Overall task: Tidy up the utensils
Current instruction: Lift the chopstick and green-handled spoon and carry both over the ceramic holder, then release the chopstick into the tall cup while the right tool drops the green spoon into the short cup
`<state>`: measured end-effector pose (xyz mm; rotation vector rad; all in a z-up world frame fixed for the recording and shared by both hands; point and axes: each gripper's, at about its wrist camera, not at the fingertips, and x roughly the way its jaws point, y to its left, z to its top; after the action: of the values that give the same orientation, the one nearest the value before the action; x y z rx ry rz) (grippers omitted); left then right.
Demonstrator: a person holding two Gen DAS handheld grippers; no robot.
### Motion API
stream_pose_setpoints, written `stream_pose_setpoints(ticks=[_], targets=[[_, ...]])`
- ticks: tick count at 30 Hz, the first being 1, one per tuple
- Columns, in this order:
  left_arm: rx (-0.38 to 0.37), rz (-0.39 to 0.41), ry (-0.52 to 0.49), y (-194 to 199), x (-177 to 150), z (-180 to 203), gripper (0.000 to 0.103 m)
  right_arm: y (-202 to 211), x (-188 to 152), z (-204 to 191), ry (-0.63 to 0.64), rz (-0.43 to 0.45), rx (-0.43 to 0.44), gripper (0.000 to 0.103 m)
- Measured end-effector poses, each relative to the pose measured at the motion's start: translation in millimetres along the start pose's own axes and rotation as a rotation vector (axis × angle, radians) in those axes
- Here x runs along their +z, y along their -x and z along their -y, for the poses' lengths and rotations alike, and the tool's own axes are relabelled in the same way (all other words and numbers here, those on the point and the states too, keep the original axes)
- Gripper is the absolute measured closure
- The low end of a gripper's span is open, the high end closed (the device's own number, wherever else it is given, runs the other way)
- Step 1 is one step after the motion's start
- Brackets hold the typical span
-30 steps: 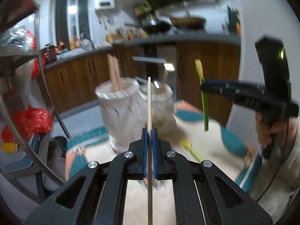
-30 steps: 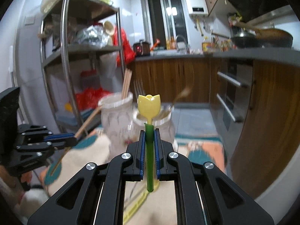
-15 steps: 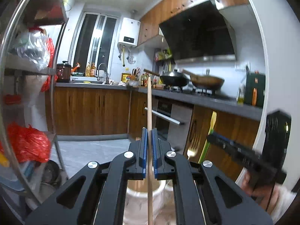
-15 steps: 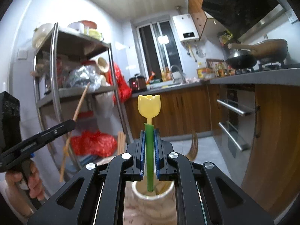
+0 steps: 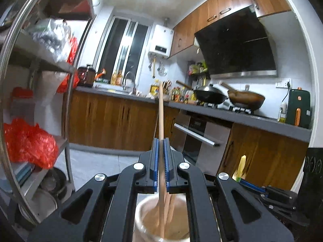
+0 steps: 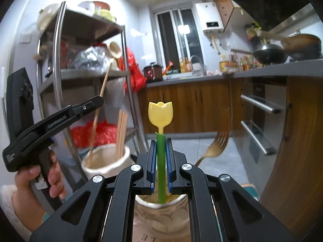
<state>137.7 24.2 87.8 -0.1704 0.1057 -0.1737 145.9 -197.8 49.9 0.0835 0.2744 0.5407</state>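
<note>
My left gripper (image 5: 160,161) is shut on a wooden chopstick (image 5: 161,121) that stands upright, its lower end inside a white ceramic holder (image 5: 141,217) with other chopsticks in it. In the right wrist view the same left gripper (image 6: 99,100) hangs over that holder (image 6: 107,161), the chopstick (image 6: 99,111) tilted into it. My right gripper (image 6: 160,161) is shut on the green stem of a tulip-shaped yellow utensil (image 6: 160,113), its lower end in a second white holder (image 6: 159,217) that also carries a golden fork (image 6: 216,147). The yellow utensil (image 5: 241,167) and right gripper (image 5: 245,182) show low right in the left view.
A metal shelf rack (image 6: 58,80) with red bags (image 5: 28,143) stands at the left. Wooden cabinets and a grey counter (image 5: 232,117) with woks (image 5: 210,95) run along the back. An oven handle (image 6: 260,105) juts at the right. A person's hand (image 6: 48,175) grips the left tool.
Both grippers rose and came over the two holders, which dropped from mid-frame to the bottom edge. The chopstick and the tulip utensil now have their lower ends inside the holders.
</note>
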Motion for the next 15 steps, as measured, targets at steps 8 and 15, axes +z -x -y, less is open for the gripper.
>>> stream_pose_setpoints(ticks=[8, 15], targets=[[0.010, -0.128, -0.002, 1, -24, -9, 0.098, -20, -16, -6, 0.021, -0.106, -0.011, 0.093], [0.064, -0.167, -0.110, 1, -35, 2, 0.098, -27, -25, -9, 0.030, -0.137, -0.027, 0.093]])
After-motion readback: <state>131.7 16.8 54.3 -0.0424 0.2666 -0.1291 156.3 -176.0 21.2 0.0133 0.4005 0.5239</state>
